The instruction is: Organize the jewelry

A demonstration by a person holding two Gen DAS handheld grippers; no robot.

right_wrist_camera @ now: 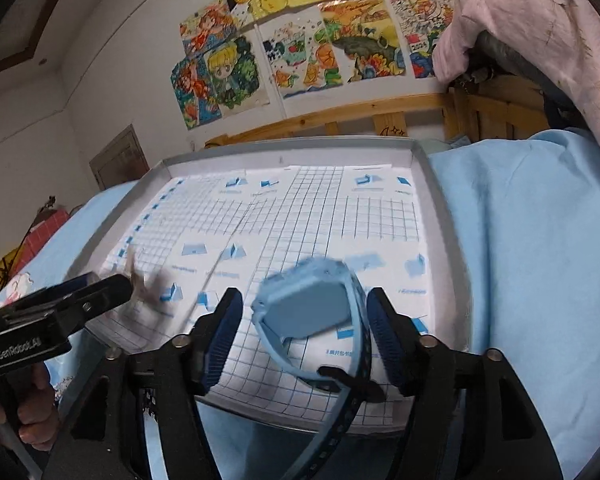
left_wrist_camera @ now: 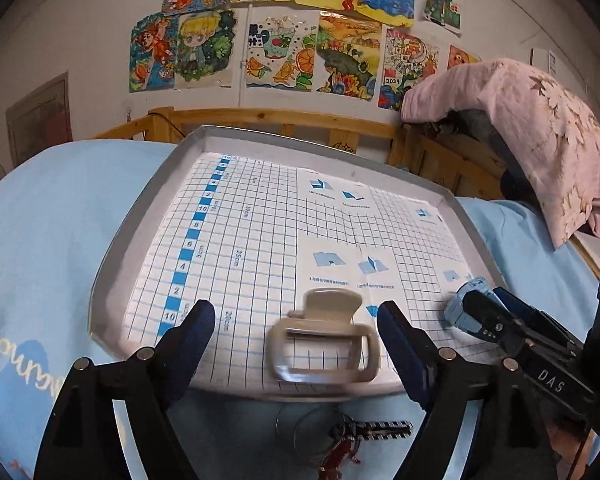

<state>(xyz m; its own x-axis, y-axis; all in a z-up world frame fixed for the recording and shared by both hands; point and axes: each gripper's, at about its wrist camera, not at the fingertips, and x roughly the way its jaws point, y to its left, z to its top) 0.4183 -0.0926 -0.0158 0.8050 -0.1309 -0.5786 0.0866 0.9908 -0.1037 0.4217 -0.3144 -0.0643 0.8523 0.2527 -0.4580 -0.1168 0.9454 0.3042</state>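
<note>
Jewelry sits in a shallow grey tray [left_wrist_camera: 140, 216] lined with blue-gridded paper, the tray resting on a bed covered by a light blue sheet [left_wrist_camera: 40, 220]. The left gripper [left_wrist_camera: 296, 332] stands with its jaws released and spread wide — a beige hair claw clip [left_wrist_camera: 322, 340] lies on the grid paper between them near the tray's front edge, with clear gaps on both sides. The right gripper [right_wrist_camera: 304, 336] also has its jaws parted; a light blue watch [right_wrist_camera: 306, 308], blurred, sits between them near the tray's front right, its strap trailing over the front rim, and whether the right pad touches the strap I cannot tell. Below the tray's front edge, in the left wrist view, a key on a ring [left_wrist_camera: 364, 428] lies on the sheet. Colourful drawings [left_wrist_camera: 284, 52] cover the wall behind a wooden bed rail [left_wrist_camera: 260, 116].
</note>
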